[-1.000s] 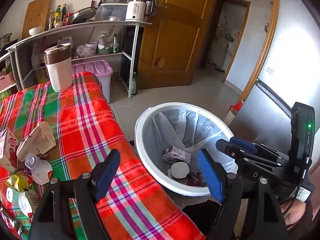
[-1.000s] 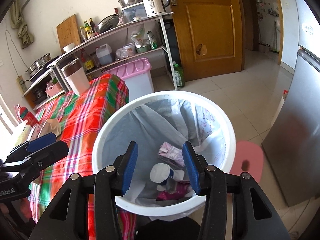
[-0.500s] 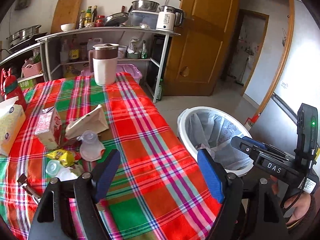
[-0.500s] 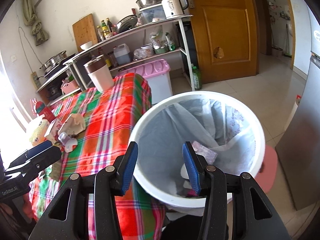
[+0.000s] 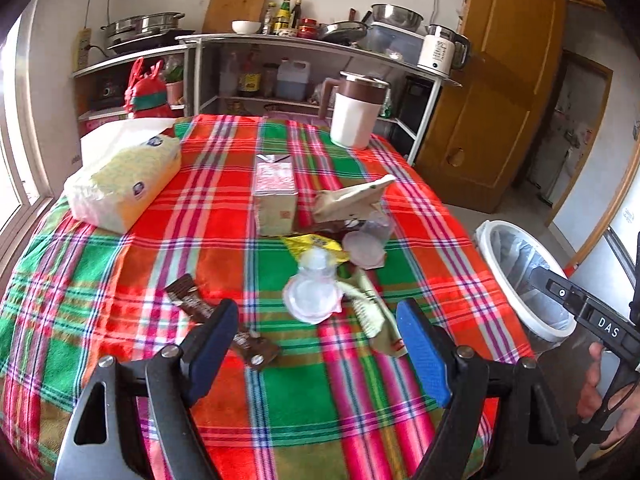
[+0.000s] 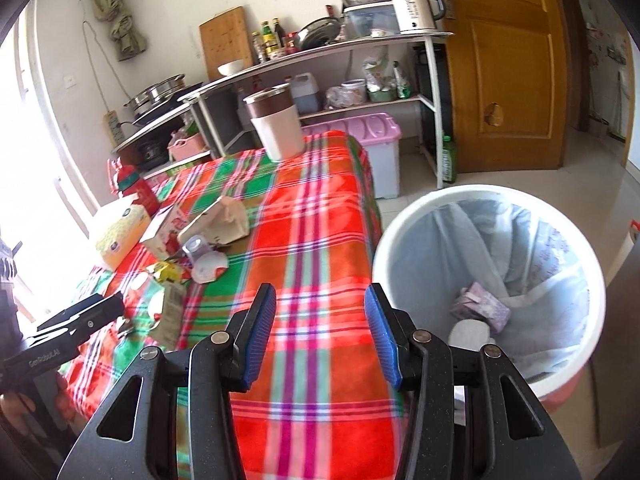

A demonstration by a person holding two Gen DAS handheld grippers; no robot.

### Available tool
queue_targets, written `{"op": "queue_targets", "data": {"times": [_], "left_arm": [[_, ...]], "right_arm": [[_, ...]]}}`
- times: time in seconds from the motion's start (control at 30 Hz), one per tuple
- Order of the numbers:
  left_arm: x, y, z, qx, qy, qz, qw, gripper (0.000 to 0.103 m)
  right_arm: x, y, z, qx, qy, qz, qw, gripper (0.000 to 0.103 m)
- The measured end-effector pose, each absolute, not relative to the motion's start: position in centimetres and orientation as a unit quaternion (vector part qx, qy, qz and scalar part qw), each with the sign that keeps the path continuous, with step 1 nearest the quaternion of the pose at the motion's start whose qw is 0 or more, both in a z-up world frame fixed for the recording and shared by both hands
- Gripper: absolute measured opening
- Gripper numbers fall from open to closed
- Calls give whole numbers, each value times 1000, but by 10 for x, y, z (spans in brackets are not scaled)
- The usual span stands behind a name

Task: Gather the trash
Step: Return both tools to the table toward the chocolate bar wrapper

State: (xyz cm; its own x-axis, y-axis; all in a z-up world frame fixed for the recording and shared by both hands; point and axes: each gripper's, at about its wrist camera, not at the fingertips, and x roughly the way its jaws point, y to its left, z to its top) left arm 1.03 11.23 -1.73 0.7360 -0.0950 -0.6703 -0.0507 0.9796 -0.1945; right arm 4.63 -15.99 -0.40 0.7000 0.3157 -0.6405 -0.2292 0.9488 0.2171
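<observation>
Trash lies in a pile on the plaid tablecloth (image 5: 224, 216): a pink carton (image 5: 275, 196), a flattened beige carton (image 5: 352, 199), a yellow wrapper (image 5: 316, 245), clear plastic cups (image 5: 313, 292), a green wrapper (image 5: 376, 320) and a brown wrapper (image 5: 216, 316). My left gripper (image 5: 318, 344) is open and empty, just short of the pile. My right gripper (image 6: 318, 328) is open and empty over the table's edge, left of the white bin (image 6: 492, 200), which holds a purple carton (image 6: 482, 306). The pile also shows in the right wrist view (image 6: 200, 248).
A tissue pack (image 5: 124, 184) and a red bottle (image 5: 146, 96) sit at the table's far left, a white jug (image 5: 354, 112) at the far edge. Shelves (image 6: 320, 52), a pink storage box (image 6: 376, 148) and a wooden door (image 6: 508, 64) stand behind.
Both grippers have swung left, away from the bin and toward the table. The left one now faces the trash pile; the right one has moved from over the bin to the table's edge.
</observation>
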Motion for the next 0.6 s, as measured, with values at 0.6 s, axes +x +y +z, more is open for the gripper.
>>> {"op": "queue_targets", "data": {"times": [0.6], "left_arm": [[9, 169, -53, -149, 404, 22, 902, 83]], "right_arm": [[56, -47, -30, 17, 394, 256, 882, 47]]}}
